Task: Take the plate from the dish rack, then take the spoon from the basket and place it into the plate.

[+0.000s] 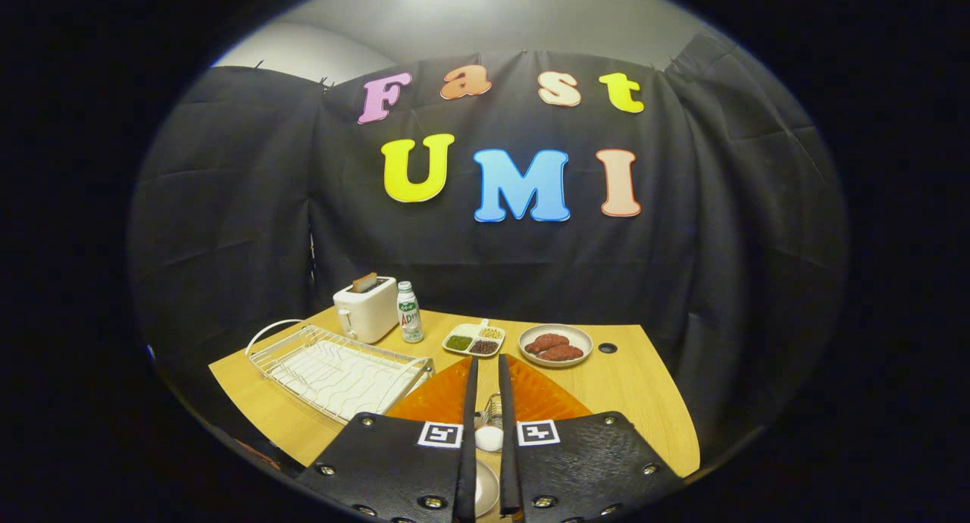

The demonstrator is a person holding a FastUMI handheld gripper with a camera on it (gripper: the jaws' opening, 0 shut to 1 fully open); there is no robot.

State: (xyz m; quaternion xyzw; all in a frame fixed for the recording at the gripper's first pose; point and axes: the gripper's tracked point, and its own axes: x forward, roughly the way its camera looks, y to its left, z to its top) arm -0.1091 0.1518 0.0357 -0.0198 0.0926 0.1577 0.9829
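Note:
My gripper [487, 360] is raised above the near part of the wooden table [644, 402], its two fingers held close with a narrow gap. In that gap sits the white spoon [489, 438], and the fingers appear shut on it. Just beyond the spoon, a bit of the wire basket [492, 408] shows between the fingers, standing on an orange ribbed mat [443, 398]. Below the spoon, close to me, the rim of a pale plate [486, 490] shows. The wire dish rack [337, 371] lies to the left of the fingers with nothing in it.
Behind the rack stand a white toaster [366, 309] and a small bottle [409, 312]. A divided dish of seasonings [475, 339] and a plate of red meat [555, 345] sit beyond the fingertips. A round hole [607, 348] marks the table's right side.

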